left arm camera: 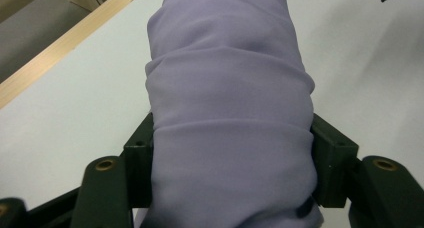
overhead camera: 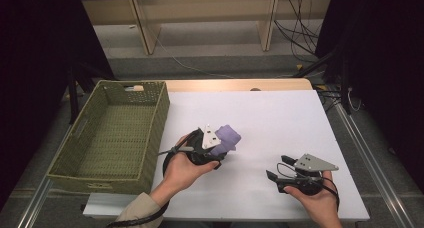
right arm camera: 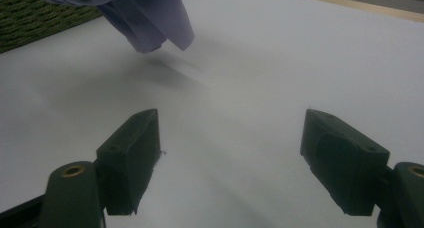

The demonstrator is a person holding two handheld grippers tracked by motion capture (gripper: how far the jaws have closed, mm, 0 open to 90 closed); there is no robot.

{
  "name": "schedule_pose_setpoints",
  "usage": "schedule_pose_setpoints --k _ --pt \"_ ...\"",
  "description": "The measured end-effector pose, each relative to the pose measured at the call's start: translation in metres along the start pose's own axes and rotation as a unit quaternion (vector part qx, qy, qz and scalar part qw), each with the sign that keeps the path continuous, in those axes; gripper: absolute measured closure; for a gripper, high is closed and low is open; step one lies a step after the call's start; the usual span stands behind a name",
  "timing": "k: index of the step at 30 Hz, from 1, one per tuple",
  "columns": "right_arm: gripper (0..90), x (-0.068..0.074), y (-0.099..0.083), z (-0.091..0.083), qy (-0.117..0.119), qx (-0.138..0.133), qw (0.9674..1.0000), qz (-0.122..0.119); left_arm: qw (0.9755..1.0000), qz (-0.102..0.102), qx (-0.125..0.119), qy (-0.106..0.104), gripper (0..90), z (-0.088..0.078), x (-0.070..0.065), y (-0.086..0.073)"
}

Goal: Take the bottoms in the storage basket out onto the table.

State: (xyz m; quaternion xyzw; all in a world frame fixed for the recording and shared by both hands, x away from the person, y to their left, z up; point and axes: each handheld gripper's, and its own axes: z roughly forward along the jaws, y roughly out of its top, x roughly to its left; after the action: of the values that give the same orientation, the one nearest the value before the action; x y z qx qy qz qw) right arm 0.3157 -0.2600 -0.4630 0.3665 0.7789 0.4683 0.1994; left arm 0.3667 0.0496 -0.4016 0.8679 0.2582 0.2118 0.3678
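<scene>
A rolled lilac cloth (overhead camera: 226,137) is held off the white table (overhead camera: 280,118) by my left gripper (overhead camera: 216,149), near the table's middle. In the left gripper view both black pads (left arm camera: 142,158) press into the sides of the cloth (left arm camera: 230,118), which bulges out past them. The cloth's loose end (right arm camera: 150,18) hangs above the table in the right gripper view and casts a shadow below it. My right gripper (overhead camera: 278,168) rests low near the front right of the table, jaws wide apart with bare table between the pads (right arm camera: 131,153).
A green woven basket (overhead camera: 161,117) stands at the table's left edge, close beside my left hand; nothing shows inside it. A wooden strip (overhead camera: 235,84) runs along the table's far edge. Cables and wooden legs lie on the floor beyond.
</scene>
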Motion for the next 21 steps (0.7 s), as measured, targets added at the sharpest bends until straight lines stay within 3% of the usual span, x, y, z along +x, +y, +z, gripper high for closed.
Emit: schedule_pose_setpoints --k 9,13,21 --pt "24.7 0.000 0.000 0.000 -0.001 -0.001 1.0000 -0.001 0.9997 0.010 0.012 -0.018 37.1 0.007 -0.011 -0.002" --pt "24.7 0.000 0.000 0.000 0.000 -0.002 1.0000 -0.001 0.9991 -0.002 0.011 -0.040 37.1 0.008 -0.013 -0.002" --pt "24.7 0.000 0.000 0.000 0.000 0.000 1.0000 -0.001 0.9987 0.006 0.012 -0.049 37.0 0.010 -0.021 -0.001"
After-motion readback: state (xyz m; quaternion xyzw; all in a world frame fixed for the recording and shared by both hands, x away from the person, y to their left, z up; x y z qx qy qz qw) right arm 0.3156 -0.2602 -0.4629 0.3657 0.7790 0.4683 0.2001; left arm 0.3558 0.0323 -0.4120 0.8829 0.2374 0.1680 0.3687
